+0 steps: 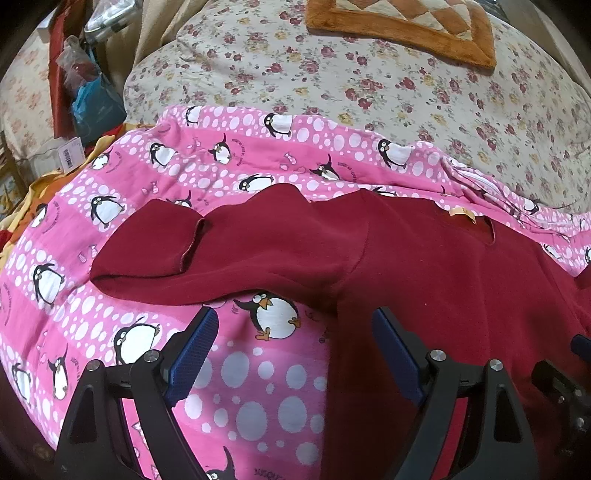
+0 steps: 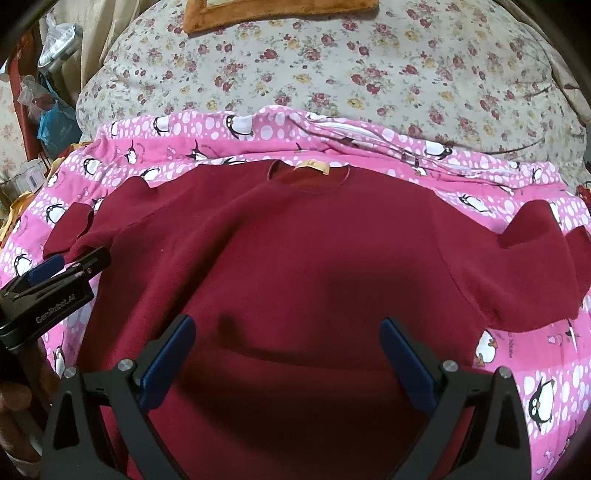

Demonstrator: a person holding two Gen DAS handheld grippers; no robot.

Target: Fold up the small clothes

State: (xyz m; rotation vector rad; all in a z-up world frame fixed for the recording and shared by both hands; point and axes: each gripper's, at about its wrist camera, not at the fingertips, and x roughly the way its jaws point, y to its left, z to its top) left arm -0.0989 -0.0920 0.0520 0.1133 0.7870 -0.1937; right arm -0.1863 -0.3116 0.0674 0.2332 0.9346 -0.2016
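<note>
The dark red shirt (image 2: pixel 295 251) lies spread flat, front up, on the pink penguin blanket (image 2: pixel 236 129), its round neckline (image 2: pixel 308 175) with a yellow tag (image 2: pixel 314 168) lying beyond the right gripper's jaws. The shirt's body fills the space between and ahead of those jaws; one short sleeve (image 2: pixel 546 266) reaches out past the jaw on the right, the other sleeve (image 1: pixel 147 243) lies ahead of the left gripper's jaws, its cuff turned open.

The right gripper (image 2: pixel 288 332) hovers over the shirt's middle with its jaws spread wide, holding nothing. The left gripper (image 1: pixel 295 328) also has its jaws spread apart and empty: one blue pad (image 1: pixel 195 350) is over bare blanket, the other over the shirt's side edge near the armpit.

Beyond the blanket, farther ahead of both pairs of jaws, a floral quilt (image 1: pixel 406 85) covers the bed, and an orange-bordered mat (image 1: pixel 402 26) rests on it. Bags and boxes (image 1: pixel 88 92) are piled off past the left gripper's outer jaw.
</note>
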